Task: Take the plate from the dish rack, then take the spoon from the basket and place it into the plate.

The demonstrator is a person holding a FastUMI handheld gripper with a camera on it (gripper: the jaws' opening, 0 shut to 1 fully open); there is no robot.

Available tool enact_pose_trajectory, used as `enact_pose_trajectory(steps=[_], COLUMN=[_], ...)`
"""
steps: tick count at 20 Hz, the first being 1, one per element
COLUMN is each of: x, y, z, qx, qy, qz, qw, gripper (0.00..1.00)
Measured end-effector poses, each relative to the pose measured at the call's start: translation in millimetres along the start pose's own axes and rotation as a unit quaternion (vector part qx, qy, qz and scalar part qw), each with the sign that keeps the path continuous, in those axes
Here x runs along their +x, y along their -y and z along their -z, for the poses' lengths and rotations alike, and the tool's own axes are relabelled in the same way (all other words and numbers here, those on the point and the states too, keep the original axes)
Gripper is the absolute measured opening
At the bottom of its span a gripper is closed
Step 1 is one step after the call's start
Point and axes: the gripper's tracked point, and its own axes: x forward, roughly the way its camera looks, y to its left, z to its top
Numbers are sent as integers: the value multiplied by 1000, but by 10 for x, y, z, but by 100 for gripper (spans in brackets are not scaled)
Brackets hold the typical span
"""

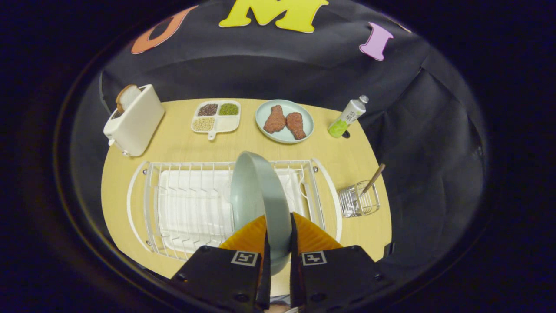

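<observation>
My gripper pinches the rim of the plate, one finger on each face, and the plate stands on edge above the dish rack; whether it has cleared the wires or sits yet among them I cannot tell. I judge the first step, taking the plate out, to be in hand. The next move, as I read it, calls for carrying the plate clear of the rack and laying it flat on bare table, then freeing my fingers for the spoon. Left to right across the far side: a toaster with a slice of bread in its slot; a four-part tray of beans and grains; a second plate bearing two brown pieces of food; a tilted bottle. The rack fills the near middle of the pale wooden table. Just right of the rack stands the wire basket, the spoon leaning in it, handle up. Black cloth closes in the booth behind and to the right.
</observation>
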Motion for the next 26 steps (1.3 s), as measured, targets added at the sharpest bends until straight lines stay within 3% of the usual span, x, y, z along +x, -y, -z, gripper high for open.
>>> enact_pose_trajectory(steps=[2, 7, 9, 14, 19, 22, 26], x=[-116, -525, -627, -788, -593, -289, 240], y=[23, -113, -141, -177, 241, 404, 554], z=[-114, -116, 3, 668, 1286, 1817, 2287], qx=[6, 19, 20, 21, 45, 71, 68], qy=[36, 91, 98, 72, 90, 63, 59], qz=[42, 48, 18, -143, -214, -264, -271], qw=[998, 995, 995, 987, 972, 960, 958], gripper=[23, 23, 23, 22, 22, 22, 22])
